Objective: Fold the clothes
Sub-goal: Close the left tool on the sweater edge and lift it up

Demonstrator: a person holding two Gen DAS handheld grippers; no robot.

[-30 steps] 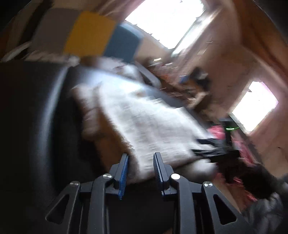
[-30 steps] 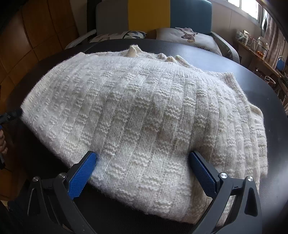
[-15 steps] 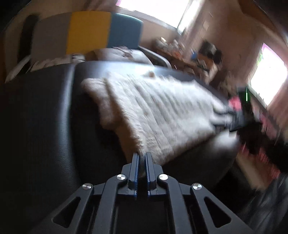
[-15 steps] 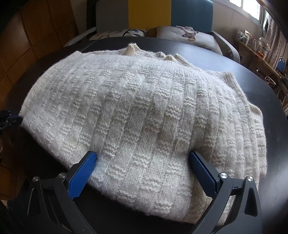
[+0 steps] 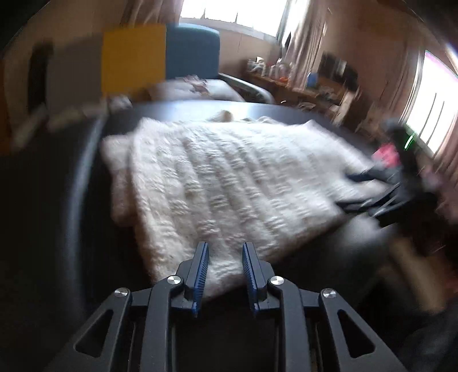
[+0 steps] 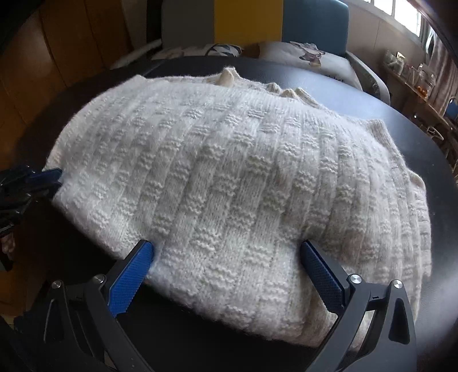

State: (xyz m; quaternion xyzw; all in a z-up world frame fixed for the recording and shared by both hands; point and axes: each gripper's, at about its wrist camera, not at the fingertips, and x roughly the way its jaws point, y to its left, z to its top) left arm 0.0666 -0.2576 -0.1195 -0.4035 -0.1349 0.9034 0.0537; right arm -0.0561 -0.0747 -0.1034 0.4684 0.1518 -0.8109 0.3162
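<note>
A folded white sweater (image 6: pixel 229 183) lies on the dark round table (image 6: pixel 415 134), bare tabletop showing all round it, with the left gripper (image 5: pixel 224 270) partly open astride its near edge, the right gripper (image 6: pixel 226 269) spread wide and gripping nothing, and a chair (image 6: pixel 252 25) beyond.

left hand-held gripper (image 5: pixel 224 251): matte black frame with triangular cut-outs, four silver round screws across it, and narrow blue ribbed pads (image 5: pixel 200 274) lining both fingers. right hand-held gripper (image 6: pixel 227 257): same black skeleton, silver screws, broad blue pads (image 6: pixel 130 282) with fine cross-hatch texture.
</note>
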